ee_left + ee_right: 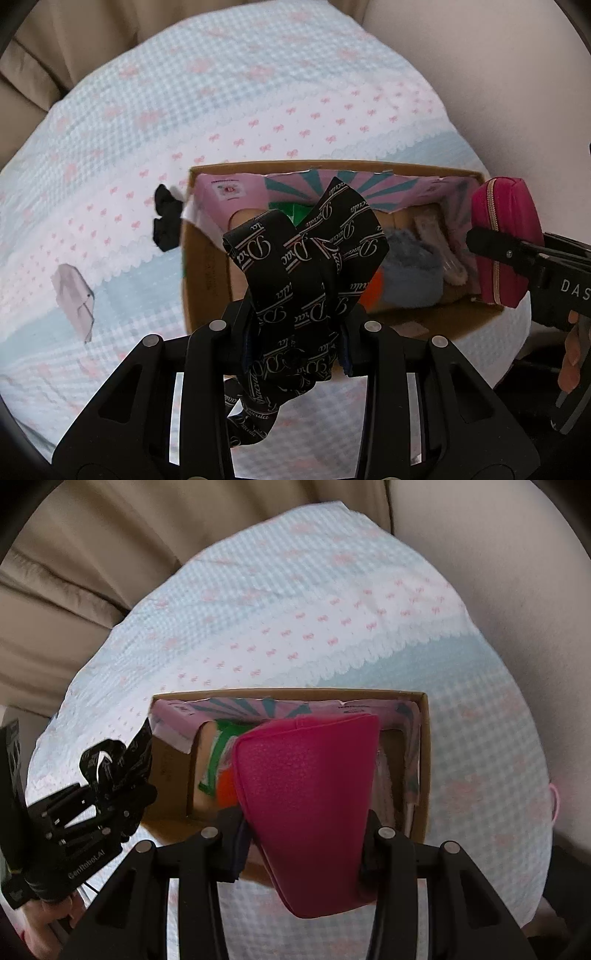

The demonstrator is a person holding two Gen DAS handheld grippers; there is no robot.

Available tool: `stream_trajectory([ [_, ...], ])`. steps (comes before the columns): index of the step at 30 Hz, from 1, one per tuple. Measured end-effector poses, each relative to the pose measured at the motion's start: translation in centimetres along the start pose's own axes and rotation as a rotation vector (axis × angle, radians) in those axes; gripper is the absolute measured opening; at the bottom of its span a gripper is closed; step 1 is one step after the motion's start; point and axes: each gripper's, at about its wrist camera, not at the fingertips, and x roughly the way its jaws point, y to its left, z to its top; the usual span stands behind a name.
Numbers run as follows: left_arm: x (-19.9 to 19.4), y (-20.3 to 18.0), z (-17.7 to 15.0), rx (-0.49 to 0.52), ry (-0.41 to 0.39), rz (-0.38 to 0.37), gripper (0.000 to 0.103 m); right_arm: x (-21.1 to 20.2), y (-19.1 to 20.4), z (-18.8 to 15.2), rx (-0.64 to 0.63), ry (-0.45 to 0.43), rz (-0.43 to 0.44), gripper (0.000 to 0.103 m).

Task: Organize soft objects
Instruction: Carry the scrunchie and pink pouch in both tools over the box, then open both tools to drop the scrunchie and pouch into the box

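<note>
We hold the black strap (314,258) printed with white script in our left gripper (295,328), whose fingers are pinched on its bunched folds above the near wall of the open cardboard box (207,280); a loose end hangs below the fingers. Our right gripper (303,834) is clamped on the magenta zip pouch (306,805) (pebbled surface, gold zipper along one edge), held over the box's right side. Inside the box we see a fluffy blue item (413,273), something orange and green, and a pale furry piece that is possibly a slipper. The box sits on a quilt (258,110) of pale blue gingham and white with pink bows, scallop-trimmed. On it lie a black cloth (166,218) just left of the box and a folded pinkish piece (74,299) farther left. Beige cushions (74,572) rise behind the quilt
</note>
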Motion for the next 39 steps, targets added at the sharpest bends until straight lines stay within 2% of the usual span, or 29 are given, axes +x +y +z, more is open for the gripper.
stream_trajectory([
  [6, 2.8, -2.0, 1.1, 0.061, 0.073, 0.006, 0.031, 2.6, -1.5, 1.6, 0.032, 0.074, -0.011, 0.043],
  [7, 3.2, -2.2, 1.1, 0.071, 0.08, 0.008, 0.032, 3.0, -1.8, 1.8, 0.045, 0.083, -0.005, 0.047],
  [8, 3.4, -2.5, 1.1, 0.085, 0.083, 0.0, 0.037, 3.3, -2.0, 2.0, 0.062, 0.081, 0.012, 0.057],
  [9, 3.7, -2.8, 0.9, 0.1, 0.086, -0.02, 0.06, 3.5, -2.2, 2.2, 0.075, 0.074, 0.032, 0.066],
  [10, 3.8, -2.9, 0.9, 0.105, 0.09, -0.028, 0.085, 3.6, -2.5, 2.4, 0.089, 0.054, 0.06, 0.089],
  [11, 4.1, -3.0, 0.7, 0.111, 0.094, -0.03, 0.101, 3.6, -2.6, 2.5, 0.094, 0.038, 0.071, 0.103],
  [12, 4.1, -3.1, 0.6, 0.119, 0.087, -0.026, 0.103, 3.5, -2.8, 2.6, 0.096, 0.022, 0.076, 0.103],
  [18, 3.9, -2.6, 0.3, 0.097, 0.102, -0.023, 0.103, 4.0, -3.4, 2.9, 0.097, 0.022, 0.059, 0.103],
  [27, 0.6, -2.2, 0.1, 0.062, 0.05, -0.031, 0.103, 1.3, -2.4, 2.3, 0.07, -0.02, 0.069, 0.103],
  [39, -9.0, -1.4, -2.8, 0.034, -0.098, -0.036, 0.103, -6.9, 1.2, 0.0, -0.012, -0.138, 0.035, 0.103],
])
